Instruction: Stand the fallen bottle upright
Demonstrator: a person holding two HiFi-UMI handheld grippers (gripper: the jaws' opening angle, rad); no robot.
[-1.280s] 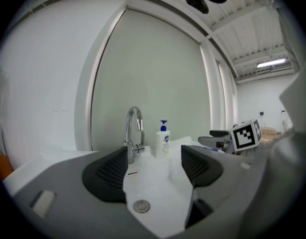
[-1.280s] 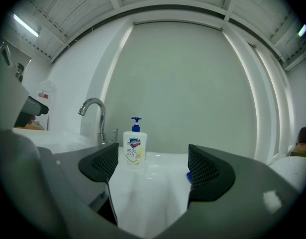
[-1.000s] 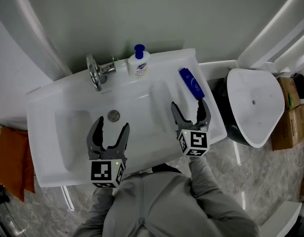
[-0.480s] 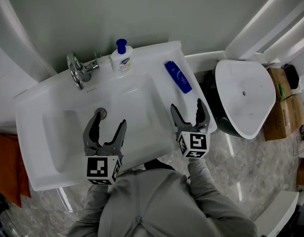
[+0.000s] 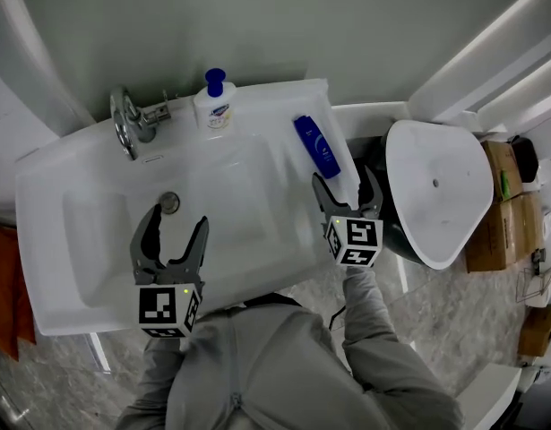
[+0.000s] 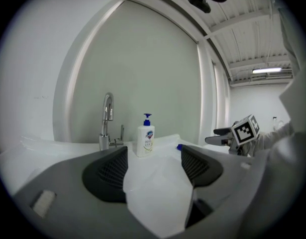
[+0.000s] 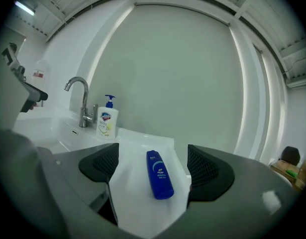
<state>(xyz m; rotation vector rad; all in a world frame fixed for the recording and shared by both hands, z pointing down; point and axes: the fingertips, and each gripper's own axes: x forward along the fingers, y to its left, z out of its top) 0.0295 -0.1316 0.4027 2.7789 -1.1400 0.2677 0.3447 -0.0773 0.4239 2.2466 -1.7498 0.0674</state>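
Blue bottle lay flat on the sink's right ledge. Right gripper sat just short of it, jaws spread wide, empty. Left gripper hung over the basin, jaws likewise apart, empty.

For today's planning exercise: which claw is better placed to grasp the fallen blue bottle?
Right. The open right claw sits just short of the blue plastic bottle lying on the right ledge of the white ceramic basin, framing it between its jaws. The open left claw hangs over its middle, farther off.
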